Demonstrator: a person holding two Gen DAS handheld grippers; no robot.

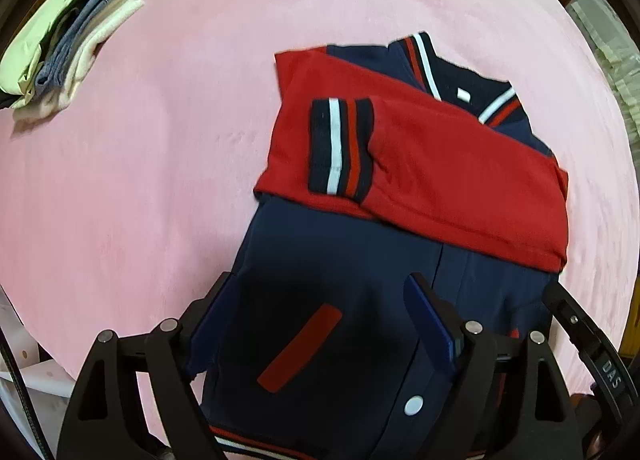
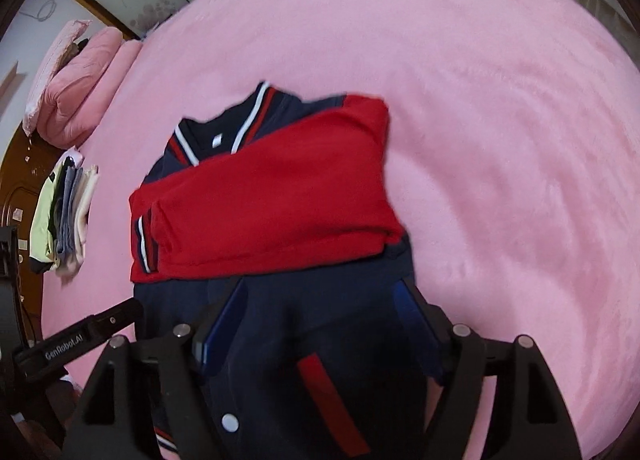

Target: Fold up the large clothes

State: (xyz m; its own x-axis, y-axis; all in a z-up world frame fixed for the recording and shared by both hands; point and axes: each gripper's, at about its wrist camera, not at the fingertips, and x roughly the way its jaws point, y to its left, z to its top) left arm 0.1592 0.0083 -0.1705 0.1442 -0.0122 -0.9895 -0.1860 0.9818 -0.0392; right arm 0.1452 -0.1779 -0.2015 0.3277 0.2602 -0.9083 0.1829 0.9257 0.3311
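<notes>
A navy jacket (image 1: 340, 252) with red sleeves lies on the pink bed cover (image 1: 140, 140), collar at the far end. Both red sleeves (image 1: 440, 172) are folded across its chest, one striped cuff (image 1: 340, 148) on top. My left gripper (image 1: 324, 312) is open, its blue-padded fingers spread over the hem's left half by the red pocket strip (image 1: 300, 348). In the right wrist view the jacket (image 2: 280, 300) lies the same way, and my right gripper (image 2: 320, 320) is open over the hem's right half. Neither gripper holds any cloth.
A stack of folded clothes (image 1: 68, 40) sits at the bed's far left, also in the right wrist view (image 2: 68, 216). Pink pillows (image 2: 80, 80) lie at the head. The bed's near edge (image 1: 60, 360) is just left of my left gripper.
</notes>
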